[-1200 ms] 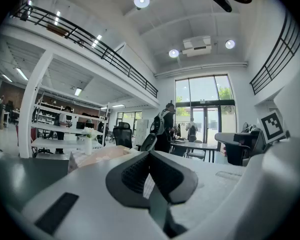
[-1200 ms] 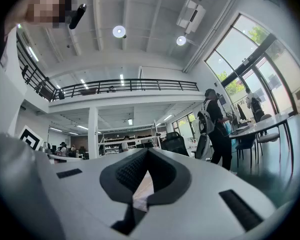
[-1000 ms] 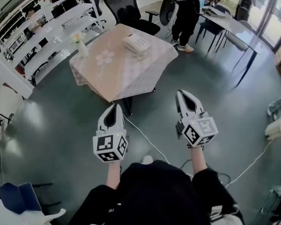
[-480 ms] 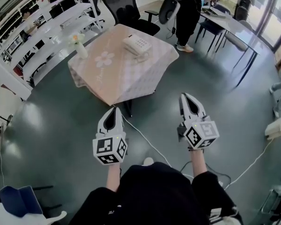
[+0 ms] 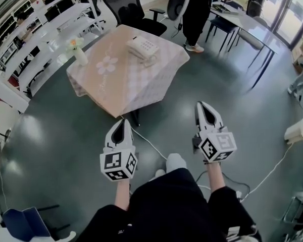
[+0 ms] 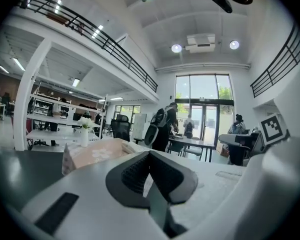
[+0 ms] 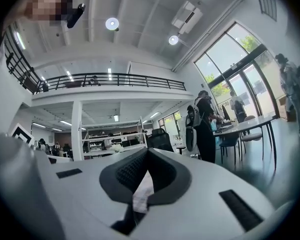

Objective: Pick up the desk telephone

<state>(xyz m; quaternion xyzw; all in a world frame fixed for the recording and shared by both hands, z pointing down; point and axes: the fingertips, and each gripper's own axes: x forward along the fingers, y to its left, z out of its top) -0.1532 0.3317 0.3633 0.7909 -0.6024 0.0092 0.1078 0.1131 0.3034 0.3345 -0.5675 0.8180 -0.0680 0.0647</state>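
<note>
A white desk telephone (image 5: 142,49) rests on the far right part of a table covered with a pale pink checked cloth (image 5: 126,79). Both grippers hang over the dark floor well short of that table. My left gripper (image 5: 123,122) is shut and empty, pointing toward the table's near corner. My right gripper (image 5: 203,106) is likewise shut with nothing held, off to the right of the table. In the left gripper view the clothed table (image 6: 92,153) shows low at the left beyond the closed jaws (image 6: 149,154); in the right gripper view the jaws (image 7: 146,152) meet at their tips.
A small white vase with flowers (image 5: 79,54) stands on the table's left side. Black office chairs (image 5: 126,6) and a standing person (image 5: 195,11) are behind the table. White shelving (image 5: 45,29) runs along the left. A grey desk (image 5: 250,26) is at the right. A white cable (image 5: 151,145) crosses the floor.
The table and telephone have shifted slightly left and up in the head view. Both grippers sit a little lower in the frame, and a white shoe now shows between them.
</note>
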